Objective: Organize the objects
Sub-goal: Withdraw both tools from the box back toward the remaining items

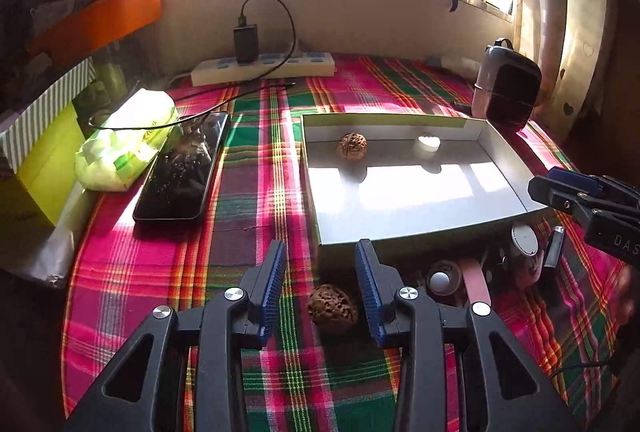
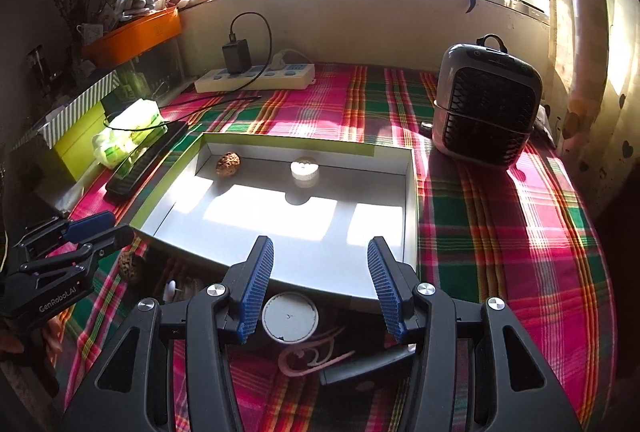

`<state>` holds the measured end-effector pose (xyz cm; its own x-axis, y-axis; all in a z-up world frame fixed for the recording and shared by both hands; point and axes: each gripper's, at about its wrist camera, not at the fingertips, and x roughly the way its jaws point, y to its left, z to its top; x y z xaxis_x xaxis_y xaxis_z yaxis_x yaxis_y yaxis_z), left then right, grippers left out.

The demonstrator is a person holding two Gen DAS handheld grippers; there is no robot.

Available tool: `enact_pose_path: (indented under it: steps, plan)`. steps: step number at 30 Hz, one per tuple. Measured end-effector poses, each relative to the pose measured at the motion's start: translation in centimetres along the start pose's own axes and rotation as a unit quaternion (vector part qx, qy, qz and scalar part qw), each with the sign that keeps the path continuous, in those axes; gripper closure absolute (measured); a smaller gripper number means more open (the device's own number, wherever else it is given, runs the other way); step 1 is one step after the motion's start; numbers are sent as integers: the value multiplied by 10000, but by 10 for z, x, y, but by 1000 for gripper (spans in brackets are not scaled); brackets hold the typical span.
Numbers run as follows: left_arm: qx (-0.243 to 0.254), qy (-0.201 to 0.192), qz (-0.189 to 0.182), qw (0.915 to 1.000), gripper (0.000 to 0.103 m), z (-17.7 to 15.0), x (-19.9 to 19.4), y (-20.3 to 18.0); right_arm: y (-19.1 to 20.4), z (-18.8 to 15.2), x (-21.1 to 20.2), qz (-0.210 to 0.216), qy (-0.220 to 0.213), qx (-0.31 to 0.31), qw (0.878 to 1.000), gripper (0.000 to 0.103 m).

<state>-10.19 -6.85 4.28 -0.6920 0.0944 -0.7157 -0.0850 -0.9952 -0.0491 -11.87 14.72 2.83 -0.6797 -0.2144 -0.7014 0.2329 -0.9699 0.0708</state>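
Left gripper (image 1: 320, 282), fingers spread, straddles a walnut (image 1: 332, 308) just before the tray (image 1: 400, 232); centre, then pinch. Right gripper (image 2: 320, 288), fingers spread, straddles a round disc (image 2: 290, 316).

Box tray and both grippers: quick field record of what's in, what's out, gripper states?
tray: open, on the plaid cloth
in tray: walnut, small white cap, both near the far wall
outside, near edge: second walnut, round white disc
left gripper: open, empty, second walnut between its fingers
right gripper: open, empty, over the disc
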Motion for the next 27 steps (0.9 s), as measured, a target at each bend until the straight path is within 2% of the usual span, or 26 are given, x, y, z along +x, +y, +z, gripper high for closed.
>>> enact_pose_path:
  steps: [5,12,27]
  plan:
    - [-157,52,-201,9997,64,-11,-1,11,-9,-10,-9,-34,-91,84,9999,52]
    - [-226,164,-550,9981,63,-19,5,11,-22,-20,-19,-20,-133,235,9996,52]
    - [-287,416,-533,9973,63,-26,21,10,-50,-48,-25,-178,70,477,9987,52]
